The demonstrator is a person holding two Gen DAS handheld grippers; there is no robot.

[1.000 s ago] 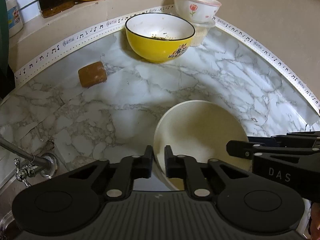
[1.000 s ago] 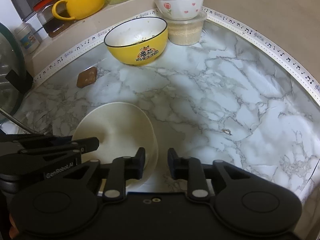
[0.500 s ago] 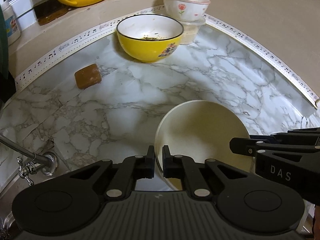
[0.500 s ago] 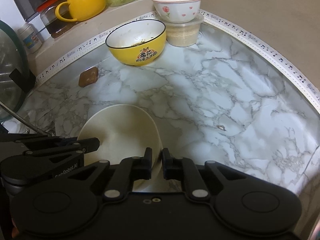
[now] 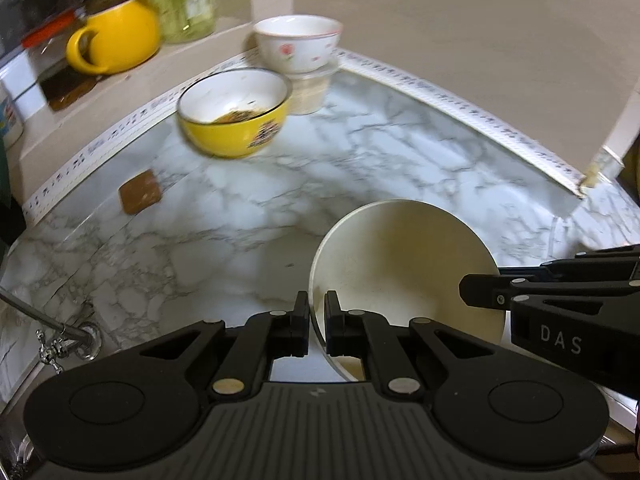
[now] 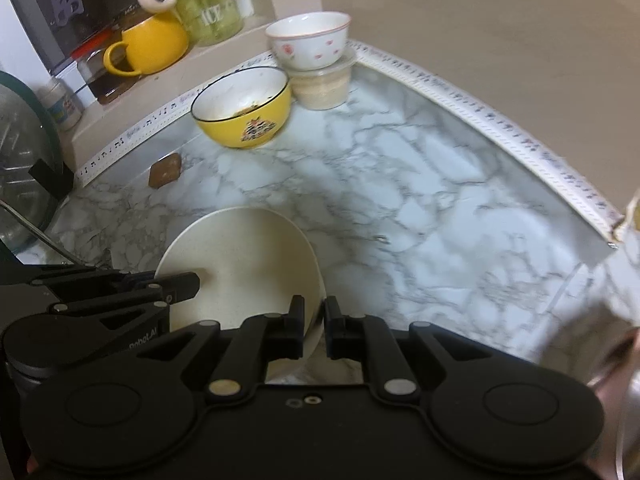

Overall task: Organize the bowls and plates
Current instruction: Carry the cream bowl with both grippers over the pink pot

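Marble-patterned countertop [image 6: 400,184], grey-veined, bordered at the rear by a white trim strip [image 6: 460,100] printed with small dark marks; brown rectangular block [image 6: 165,171] lying flat on the counter near the trim, well apart from the other items; raised beige ledge [image 5: 192,48] behind the trim, bearing a yellow mug [image 6: 150,46] with its handle turned to the left; green-tinted jar [image 6: 210,8] just beside the mug, lettered on its side; clear lidded tub [image 6: 324,84] of pale granular contents at the counter's rear corner; chrome tap fitting [image 5: 66,342] at the lower left; glass lid [image 6: 20,164] at the far left.
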